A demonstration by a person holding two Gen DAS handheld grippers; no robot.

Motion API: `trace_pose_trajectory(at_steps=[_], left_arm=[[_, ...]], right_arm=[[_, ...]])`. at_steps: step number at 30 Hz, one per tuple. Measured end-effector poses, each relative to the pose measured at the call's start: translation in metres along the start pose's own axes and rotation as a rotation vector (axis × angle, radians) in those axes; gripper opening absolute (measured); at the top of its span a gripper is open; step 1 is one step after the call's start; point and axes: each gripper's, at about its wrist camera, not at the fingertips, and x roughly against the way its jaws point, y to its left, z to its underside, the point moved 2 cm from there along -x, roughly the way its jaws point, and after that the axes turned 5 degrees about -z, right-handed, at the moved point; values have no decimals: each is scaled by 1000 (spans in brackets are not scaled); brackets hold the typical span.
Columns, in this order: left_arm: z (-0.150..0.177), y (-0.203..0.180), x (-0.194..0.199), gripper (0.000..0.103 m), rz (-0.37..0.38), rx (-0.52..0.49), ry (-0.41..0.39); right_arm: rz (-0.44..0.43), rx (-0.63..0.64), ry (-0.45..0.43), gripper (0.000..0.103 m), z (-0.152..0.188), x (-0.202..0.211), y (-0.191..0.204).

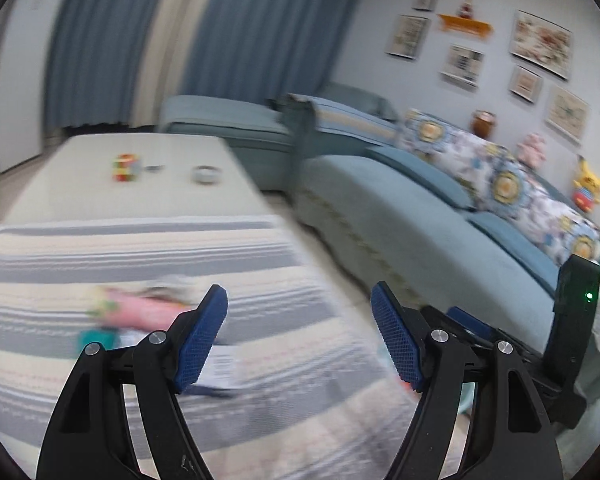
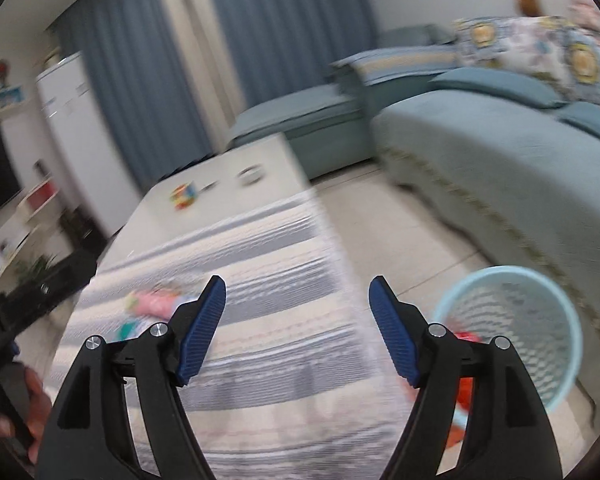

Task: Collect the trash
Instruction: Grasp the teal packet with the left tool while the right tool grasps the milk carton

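Note:
A pink wrapper [image 1: 140, 310] and a teal scrap [image 1: 98, 338] lie on the striped cloth [image 1: 100, 248] of the low table, with a white label piece [image 1: 222, 364] beside them. My left gripper [image 1: 300, 336] is open and empty, just right of this trash. My right gripper [image 2: 298, 328] is open and empty above the cloth's right edge. The pink wrapper [image 2: 156, 302] and teal scrap [image 2: 128, 330] lie to its left. A light blue mesh bin [image 2: 512, 332] stands on the floor at the right with red trash [image 2: 466, 390] inside.
A colourful cube [image 1: 126, 166] and a small round dish [image 1: 206, 174] sit on the table's bare far end [image 1: 172, 148]. A blue sofa [image 1: 400, 204] with floral cushions runs along the right. A white fridge [image 2: 72, 120] stands at the left.

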Motion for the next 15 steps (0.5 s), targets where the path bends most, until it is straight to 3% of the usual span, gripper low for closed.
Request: trace_pose_trajectory(at_steps=[7,15], left_arm=[[12,127,-16,70,-153,198,81],[44,204,-64,65,-217,282,192]], right_arm=[[-121,90,176,70,22,-86,61],[-173,196,276,70,50,-154,99]])
